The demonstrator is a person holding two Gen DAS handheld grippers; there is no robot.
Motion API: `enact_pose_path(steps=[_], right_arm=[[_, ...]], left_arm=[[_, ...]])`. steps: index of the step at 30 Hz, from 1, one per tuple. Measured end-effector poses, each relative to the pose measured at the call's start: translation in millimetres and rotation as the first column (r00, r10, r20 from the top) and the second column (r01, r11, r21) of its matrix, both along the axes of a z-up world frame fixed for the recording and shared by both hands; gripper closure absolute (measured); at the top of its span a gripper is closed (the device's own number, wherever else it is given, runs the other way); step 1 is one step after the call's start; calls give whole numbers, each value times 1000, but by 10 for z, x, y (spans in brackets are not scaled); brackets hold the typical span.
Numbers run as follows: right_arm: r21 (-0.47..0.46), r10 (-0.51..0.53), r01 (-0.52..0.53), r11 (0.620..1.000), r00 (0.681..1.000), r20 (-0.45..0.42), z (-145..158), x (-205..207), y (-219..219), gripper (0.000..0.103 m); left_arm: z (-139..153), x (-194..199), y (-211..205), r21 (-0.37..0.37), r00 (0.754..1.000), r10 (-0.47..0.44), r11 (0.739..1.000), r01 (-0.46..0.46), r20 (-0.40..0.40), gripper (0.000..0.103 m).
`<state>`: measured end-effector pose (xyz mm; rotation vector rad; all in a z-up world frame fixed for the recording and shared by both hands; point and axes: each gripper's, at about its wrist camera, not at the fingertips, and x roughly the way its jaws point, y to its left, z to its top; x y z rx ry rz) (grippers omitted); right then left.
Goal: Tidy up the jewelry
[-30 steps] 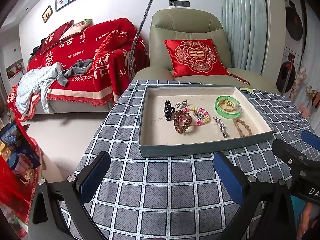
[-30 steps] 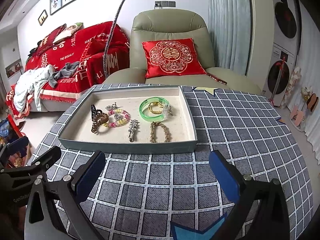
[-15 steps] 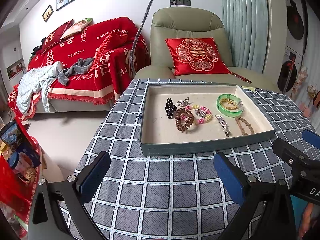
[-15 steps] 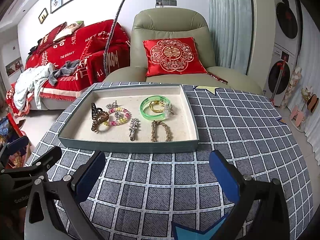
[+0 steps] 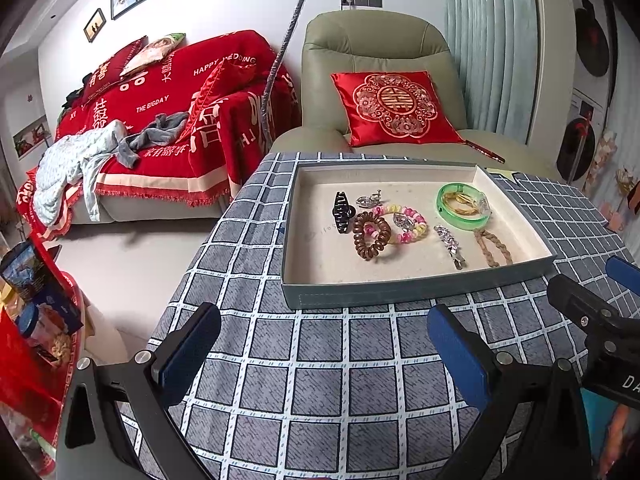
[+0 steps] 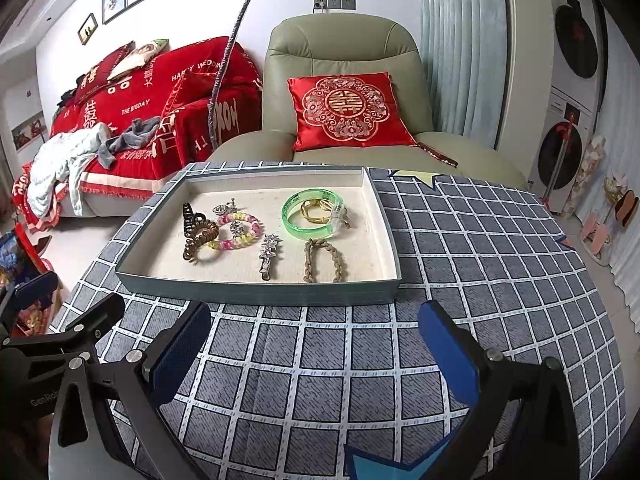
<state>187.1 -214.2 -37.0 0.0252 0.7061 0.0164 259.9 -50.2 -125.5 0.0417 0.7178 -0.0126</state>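
All the jewelry I can see sits inside the flat grey tray (image 6: 256, 294) on the counter (image 6: 480, 280). Left cluster: black claw clip (image 5: 342, 212), brown spiral hair tie (image 5: 372, 236), pink-yellow beaded bracelet (image 5: 404, 222), small silver clip (image 5: 370, 201), all touching or overlapping. Right: green bangle (image 6: 312, 218) with a gold chain (image 6: 316, 209) inside its ring, rhinestone barrette (image 6: 267, 254) and braided brown band (image 6: 324, 262) lying apart, nearer the front wall.

Stage call: nothing loose on the checked cloth, so this fits either pieces gathered and done, or a tray awaiting sorting. Can't settle it from here; the left cluster looks less tidy than the right.

Left claw (image 5: 320, 356) released, empty, hovering short of the tray. Right claw (image 6: 316, 352) likewise, spread wide, empty. Each is visible at the edge of the other's view.

Surroundings: armchair with red cushion (image 6: 344, 110) behind the counter. Only the tray's front wall stands in the way.
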Motion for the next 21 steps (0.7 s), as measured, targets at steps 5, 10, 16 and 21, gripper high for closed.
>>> enact_pose_path(steps=[5, 10, 16, 21], right_arm=[[-1, 1, -1, 1000, 1000, -1, -11, 5, 11, 0], [-2, 2, -2, 1000, 1000, -1, -22, 8, 17, 0], [-1, 1, -1, 1000, 1000, 2, -31, 3, 28, 0], [-2, 2, -2, 1000, 1000, 0, -21, 11, 24, 0]], left_arm=[[-12, 6, 5, -1, 1000, 0, 1000, 0, -3, 0], [-13, 12, -3, -1, 1000, 0, 1000, 0, -3, 0], [-12, 12, -1, -1, 1000, -1, 1000, 1, -4, 0], [-15, 13, 3, 0, 1000, -1, 1000, 1, -4, 0]])
